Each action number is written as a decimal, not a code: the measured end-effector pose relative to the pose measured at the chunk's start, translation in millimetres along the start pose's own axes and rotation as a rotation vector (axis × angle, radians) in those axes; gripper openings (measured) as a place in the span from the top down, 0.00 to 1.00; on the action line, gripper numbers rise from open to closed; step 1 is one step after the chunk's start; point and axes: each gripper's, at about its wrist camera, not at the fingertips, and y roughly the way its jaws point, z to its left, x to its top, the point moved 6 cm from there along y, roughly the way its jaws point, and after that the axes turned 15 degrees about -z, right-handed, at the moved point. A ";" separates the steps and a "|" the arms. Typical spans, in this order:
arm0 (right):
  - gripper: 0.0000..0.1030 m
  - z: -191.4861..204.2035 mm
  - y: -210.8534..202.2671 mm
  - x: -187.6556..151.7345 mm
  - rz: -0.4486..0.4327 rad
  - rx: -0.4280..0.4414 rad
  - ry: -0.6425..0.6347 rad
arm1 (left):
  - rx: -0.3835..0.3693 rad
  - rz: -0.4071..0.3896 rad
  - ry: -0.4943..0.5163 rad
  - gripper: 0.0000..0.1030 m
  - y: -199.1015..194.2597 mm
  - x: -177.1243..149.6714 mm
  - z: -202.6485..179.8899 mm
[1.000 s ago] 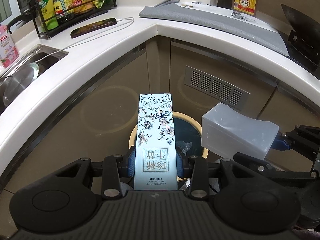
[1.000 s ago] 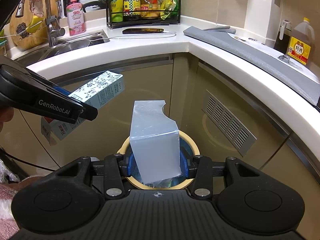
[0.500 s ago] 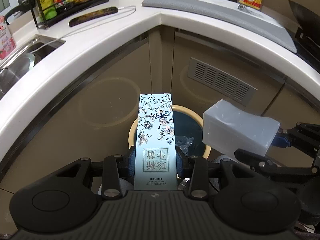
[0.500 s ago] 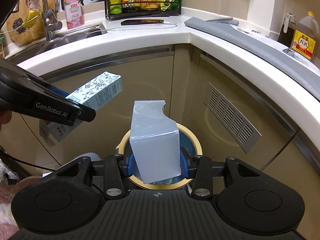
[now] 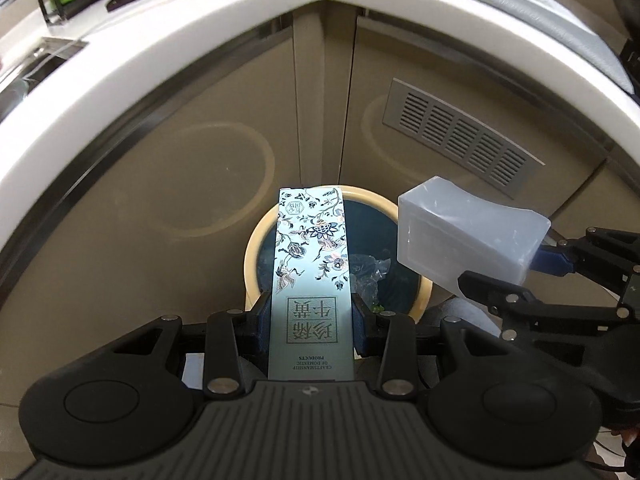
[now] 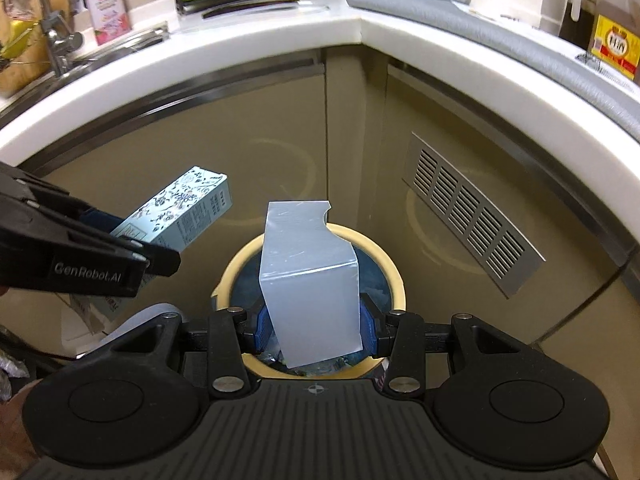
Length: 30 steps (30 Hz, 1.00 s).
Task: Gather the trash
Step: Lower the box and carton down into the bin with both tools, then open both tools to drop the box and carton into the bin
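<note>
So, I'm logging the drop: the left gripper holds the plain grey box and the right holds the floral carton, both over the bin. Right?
Swapped. The left gripper holds the floral carton, the right gripper the plain grey box, as each wrist view shows. Both are over the bin.

Both wrist views look steeply down, close over shared bin (image 5: 422,284)

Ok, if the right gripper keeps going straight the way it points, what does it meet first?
Probably the open bin: the right gripper, shut on the grey box, points down into its mouth. Nothing shows between them, though depth is unclear.
</note>
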 end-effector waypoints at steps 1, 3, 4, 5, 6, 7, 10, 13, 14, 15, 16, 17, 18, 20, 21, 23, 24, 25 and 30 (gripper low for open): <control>0.56 -1.5 6.3 -0.8 0.010 -0.003 0.002 | -0.001 0.008 0.000 0.58 6.3 0.8 0.2; 0.56 -4.5 18.9 -2.2 0.028 -0.007 0.005 | -0.003 0.023 -0.001 0.58 18.7 2.6 0.8; 0.56 -5.9 25.4 -2.9 0.037 -0.010 0.005 | -0.002 0.030 -0.002 0.58 25.2 3.1 1.1; 0.56 -7.6 32.0 -3.6 0.045 -0.012 0.004 | -0.003 0.038 -0.004 0.58 31.5 3.6 1.3; 0.56 -9.6 39.2 -4.2 0.054 -0.016 0.003 | -0.004 0.044 -0.005 0.58 37.9 3.9 2.2; 0.56 -11.7 45.9 -5.3 0.063 -0.020 0.005 | -0.002 0.052 -0.004 0.58 44.4 4.1 2.5; 0.56 -17.0 67.0 -9.6 0.094 -0.025 0.014 | -0.001 0.069 0.006 0.58 62.8 4.4 1.9; 0.56 -20.7 89.4 -13.7 0.123 -0.029 0.019 | -0.003 0.087 0.014 0.58 82.8 6.0 1.4; 0.56 -21.9 95.8 -16.0 0.133 -0.030 0.023 | -0.003 0.094 0.014 0.58 89.2 6.0 1.4; 0.56 -23.3 102.4 -18.2 0.143 -0.031 0.027 | -0.002 0.101 0.014 0.58 95.0 5.5 1.7; 0.56 -24.2 108.9 -20.1 0.152 -0.031 0.032 | -0.003 0.107 0.015 0.58 101.4 5.4 1.4; 0.56 -24.4 114.5 -22.3 0.162 -0.032 0.034 | -0.003 0.114 0.014 0.58 107.5 4.8 1.5; 0.56 -25.6 120.0 -23.9 0.170 -0.033 0.036 | -0.003 0.124 0.015 0.58 114.6 4.6 1.0; 0.56 -28.2 130.5 -26.5 0.186 -0.036 0.040 | -0.006 0.142 0.016 0.58 127.1 2.2 1.0; 0.56 -29.2 135.4 -28.3 0.194 -0.037 0.042 | -0.005 0.151 0.019 0.58 133.0 0.0 0.9; 0.56 -30.4 144.9 -32.7 0.209 -0.041 0.044 | -0.007 0.172 0.022 0.58 144.8 -3.8 2.4; 0.56 -31.4 149.8 -34.6 0.217 -0.044 0.046 | -0.008 0.183 0.023 0.58 153.0 -4.8 1.1; 0.56 -32.4 154.5 -36.3 0.224 -0.046 0.047 | -0.009 0.192 0.023 0.58 158.5 -6.5 1.2; 0.56 -35.5 172.3 -46.5 0.256 -0.053 0.051 | -0.005 0.234 0.032 0.58 179.8 -14.0 -3.5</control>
